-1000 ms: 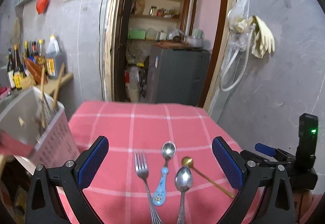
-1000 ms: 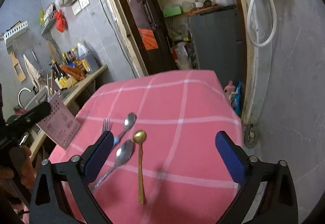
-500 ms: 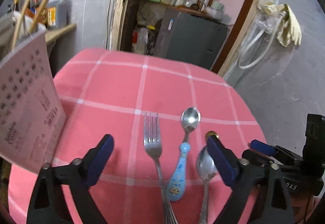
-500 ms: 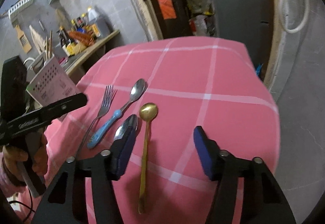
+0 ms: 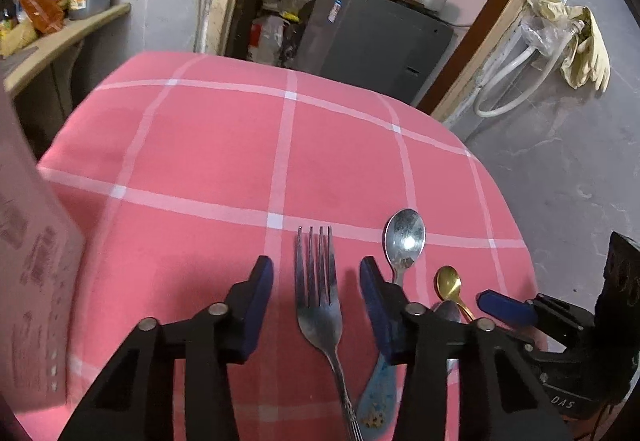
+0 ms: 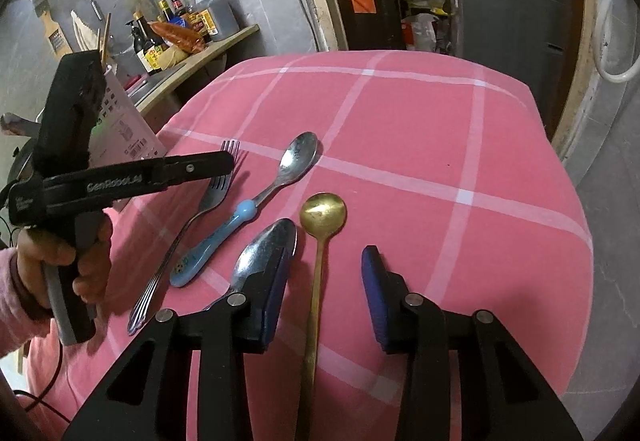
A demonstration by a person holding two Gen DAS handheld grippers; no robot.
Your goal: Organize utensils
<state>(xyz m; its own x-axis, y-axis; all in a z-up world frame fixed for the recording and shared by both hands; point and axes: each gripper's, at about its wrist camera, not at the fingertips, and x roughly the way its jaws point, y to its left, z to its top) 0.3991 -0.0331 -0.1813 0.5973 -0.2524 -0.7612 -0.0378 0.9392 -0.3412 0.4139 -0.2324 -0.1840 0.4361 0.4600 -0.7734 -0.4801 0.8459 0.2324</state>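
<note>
A pink checked tablecloth [image 5: 224,145] is covering the table, with grey tiled walls behind. The left gripper [image 5: 316,295] is closing around the steel fork [image 5: 320,305], pads not touching. The right gripper [image 6: 326,293] is closing astride the slim gold spoon [image 6: 320,225], beside a steel spoon [image 6: 260,253] and a blue-handled spoon [image 6: 248,209].

Gold spoon [image 6: 318,241] between closing fingers [image 6: 276,293]

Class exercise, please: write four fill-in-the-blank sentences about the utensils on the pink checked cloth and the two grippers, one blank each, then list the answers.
1. The fork lies between the fingers of the ____ gripper.
2. The right gripper straddles the handle of the ____ spoon.
3. One spoon has a ____ handle.
4. The cloth holds ____ spoons.

Answers: left; gold; blue; three
</note>
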